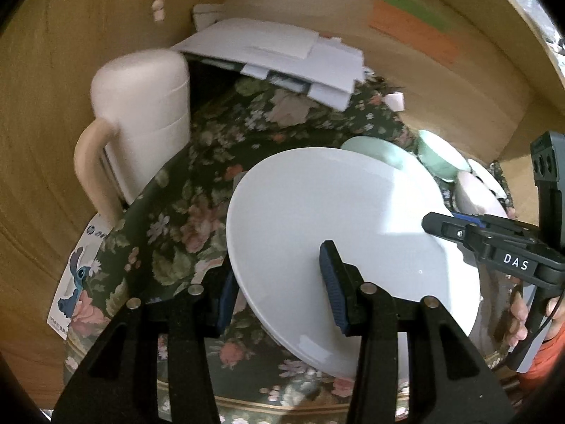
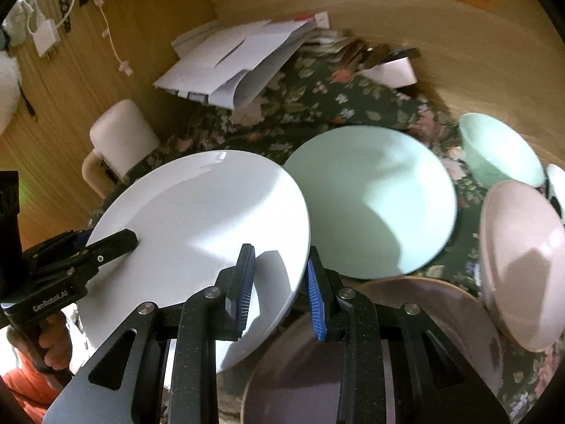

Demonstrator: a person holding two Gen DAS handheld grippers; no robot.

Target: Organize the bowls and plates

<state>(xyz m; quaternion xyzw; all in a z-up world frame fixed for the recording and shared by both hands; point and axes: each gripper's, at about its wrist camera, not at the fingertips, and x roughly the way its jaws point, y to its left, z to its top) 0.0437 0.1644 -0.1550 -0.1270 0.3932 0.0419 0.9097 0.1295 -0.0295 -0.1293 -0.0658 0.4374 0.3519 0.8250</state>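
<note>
Two grippers clamped on one glossy white round ceramic plate (image 2: pixel 197 226), lifted clear of the dark floral tablecloth (image 1: pixel 197 183) and tilted. Left gripper (image 1: pixel 282 282) pinching the plate's rim on the left side, one blue-padded finger under the edge, the other on the upper face. Right gripper (image 2: pixel 279 289) biting the opposite rim, one pad on top, one beneath; seen from the left wrist view reaching in from the right edge. Round, so no long axis to speak of; upper face turned up and towards the cameras, rim nearest the right gripper sitting lower. Plates counted from the right wrist view: four — the held white one, one pale mint-green round plate (image 2: pixel 374 205) flat on the cloth just beside and partly under its far-right edge, one pale pink plate (image 2: pixel 522 265) leaning at the right, one dark brown plate (image 2: pixel 423 318) below the right gripper. Bowls: one mint-green bowl (image 2: pixel 501 152) near the far right; a second white vessel at the frame edge, too cropped to tell. Behind, one cream plastic chair (image 1: pixel 141 106) and one loose stack of white papers (image 1: pixel 282 56).
</note>
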